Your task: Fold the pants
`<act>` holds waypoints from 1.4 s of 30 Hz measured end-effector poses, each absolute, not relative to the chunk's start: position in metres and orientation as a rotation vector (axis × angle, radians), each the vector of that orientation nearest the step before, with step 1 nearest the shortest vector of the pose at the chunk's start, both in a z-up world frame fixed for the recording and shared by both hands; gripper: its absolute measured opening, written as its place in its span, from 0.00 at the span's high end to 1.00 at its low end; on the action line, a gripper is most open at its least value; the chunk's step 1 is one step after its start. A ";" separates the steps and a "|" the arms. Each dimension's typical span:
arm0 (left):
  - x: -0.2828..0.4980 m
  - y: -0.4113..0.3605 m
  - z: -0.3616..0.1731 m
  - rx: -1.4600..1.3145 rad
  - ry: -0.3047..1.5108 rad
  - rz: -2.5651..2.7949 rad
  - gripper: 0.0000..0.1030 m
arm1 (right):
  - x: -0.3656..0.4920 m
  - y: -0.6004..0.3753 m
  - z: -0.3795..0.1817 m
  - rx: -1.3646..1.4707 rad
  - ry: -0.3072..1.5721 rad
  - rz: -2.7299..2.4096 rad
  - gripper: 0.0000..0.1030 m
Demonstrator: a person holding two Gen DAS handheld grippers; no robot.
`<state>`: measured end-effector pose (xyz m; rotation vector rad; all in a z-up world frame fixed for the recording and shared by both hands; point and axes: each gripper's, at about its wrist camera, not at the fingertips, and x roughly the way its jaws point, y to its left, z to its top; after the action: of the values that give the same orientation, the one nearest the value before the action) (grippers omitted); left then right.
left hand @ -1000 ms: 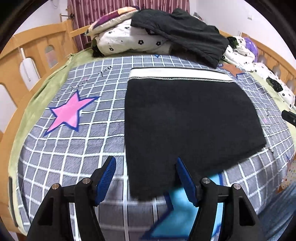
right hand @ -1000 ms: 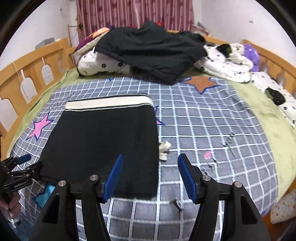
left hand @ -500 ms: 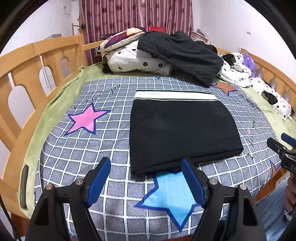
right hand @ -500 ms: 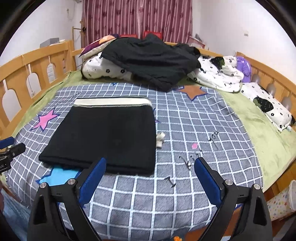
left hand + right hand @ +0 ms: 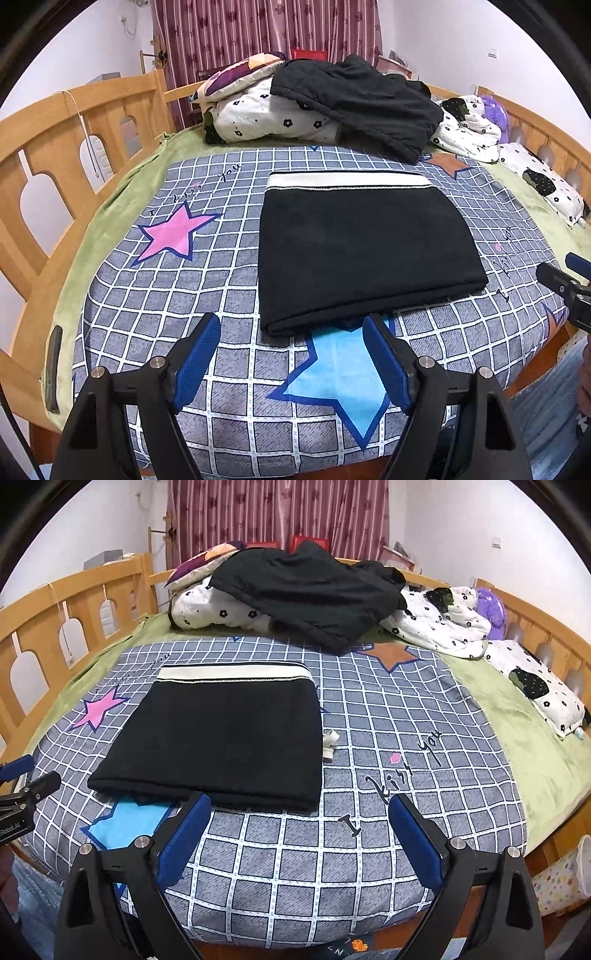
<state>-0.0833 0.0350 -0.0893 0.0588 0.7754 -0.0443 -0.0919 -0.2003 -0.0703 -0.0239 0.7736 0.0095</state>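
Observation:
The black pants [image 5: 362, 247] lie folded into a flat rectangle on the checked bedspread [image 5: 184, 291], white waistband at the far edge. They also show in the right wrist view [image 5: 221, 738]. My left gripper [image 5: 291, 350] is open and empty, held back from the near fold above the blue star. My right gripper [image 5: 299, 830] is open and empty, off the pants' near right corner. Each gripper shows at the edge of the other's view: the right gripper [image 5: 569, 280], the left gripper [image 5: 22, 786].
A black jacket [image 5: 362, 107] lies on piled flowered bedding [image 5: 266, 114] at the head of the bed. Wooden rails [image 5: 74, 122] run along both sides. A small white scrap [image 5: 330, 744] lies right of the pants. A bin [image 5: 565, 878] stands beside the bed.
Both grippers have let go of the pants' near edge and pulled back toward the foot of the bed, jaws wider open. The pants stay folded flat.

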 end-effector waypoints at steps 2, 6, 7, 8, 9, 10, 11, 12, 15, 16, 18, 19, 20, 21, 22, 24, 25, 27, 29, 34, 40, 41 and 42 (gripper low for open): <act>-0.083 0.034 -0.089 0.063 0.778 -0.042 0.24 | -0.092 -0.201 -0.071 -0.017 0.778 0.006 0.07; -0.081 0.034 -0.090 0.063 0.779 -0.043 0.24 | -0.090 -0.201 -0.072 -0.016 0.779 -0.003 0.07; -0.080 0.034 -0.090 0.061 0.781 -0.044 0.24 | -0.091 -0.200 -0.072 -0.014 0.779 -0.004 0.07; -0.080 0.034 -0.090 0.057 0.782 -0.046 0.24 | -0.090 -0.200 -0.072 -0.012 0.779 -0.004 0.07; -0.080 0.034 -0.090 0.056 0.782 -0.048 0.24 | -0.090 -0.200 -0.072 -0.011 0.780 -0.004 0.07; -0.079 0.034 -0.090 0.056 0.782 -0.047 0.24 | -0.090 -0.200 -0.072 -0.010 0.780 -0.004 0.07; -0.079 0.033 -0.090 0.058 0.781 -0.047 0.24 | -0.090 -0.200 -0.072 -0.009 0.779 -0.004 0.07; -0.079 0.033 -0.090 0.060 0.782 -0.046 0.24 | -0.090 -0.199 -0.072 -0.011 0.779 -0.005 0.07; -0.079 0.033 -0.091 0.059 0.783 -0.045 0.24 | -0.089 -0.200 -0.072 -0.014 0.780 -0.008 0.07; -0.079 0.033 -0.091 0.060 0.784 -0.043 0.24 | -0.089 -0.200 -0.072 -0.012 0.780 -0.009 0.07; -0.079 0.034 -0.091 0.058 0.784 -0.043 0.24 | -0.089 -0.201 -0.071 -0.007 0.780 -0.009 0.07; -0.079 0.034 -0.091 0.058 0.784 -0.043 0.24 | -0.089 -0.201 -0.071 -0.006 0.779 -0.010 0.07; -0.079 0.034 -0.091 0.057 0.784 -0.043 0.24 | -0.090 -0.201 -0.071 -0.005 0.779 -0.010 0.07; -0.079 0.034 -0.091 0.056 0.784 -0.043 0.24 | -0.090 -0.202 -0.071 -0.005 0.778 -0.011 0.07; -0.078 0.034 -0.091 0.055 0.785 -0.043 0.24 | -0.090 -0.202 -0.071 -0.004 0.779 -0.012 0.07; -0.078 0.034 -0.091 0.055 0.784 -0.046 0.24 | -0.089 -0.202 -0.071 -0.004 0.779 -0.015 0.07; -0.078 0.034 -0.092 0.057 0.784 -0.046 0.24 | -0.089 -0.202 -0.072 -0.004 0.780 -0.016 0.07; -0.078 0.033 -0.092 0.059 0.784 -0.045 0.24 | -0.089 -0.202 -0.072 -0.003 0.779 -0.017 0.07; -0.079 0.033 -0.092 0.060 0.784 -0.047 0.24 | -0.089 -0.202 -0.072 -0.004 0.779 -0.017 0.07; -0.079 0.032 -0.092 0.058 0.785 -0.047 0.24 | -0.090 -0.202 -0.072 -0.010 0.777 -0.019 0.07; -0.079 0.031 -0.093 0.059 0.784 -0.045 0.24 | -0.090 -0.202 -0.071 -0.010 0.776 -0.018 0.07; -0.079 0.031 -0.092 0.059 0.784 -0.045 0.24 | -0.090 -0.202 -0.072 -0.010 0.776 -0.018 0.07; -0.079 0.031 -0.092 0.057 0.784 -0.046 0.24 | -0.090 -0.202 -0.072 -0.010 0.776 -0.019 0.07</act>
<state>-0.0791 0.0309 -0.0924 0.0571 0.7843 -0.0459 -0.0901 -0.2024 -0.0716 -0.0101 0.7761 -0.0190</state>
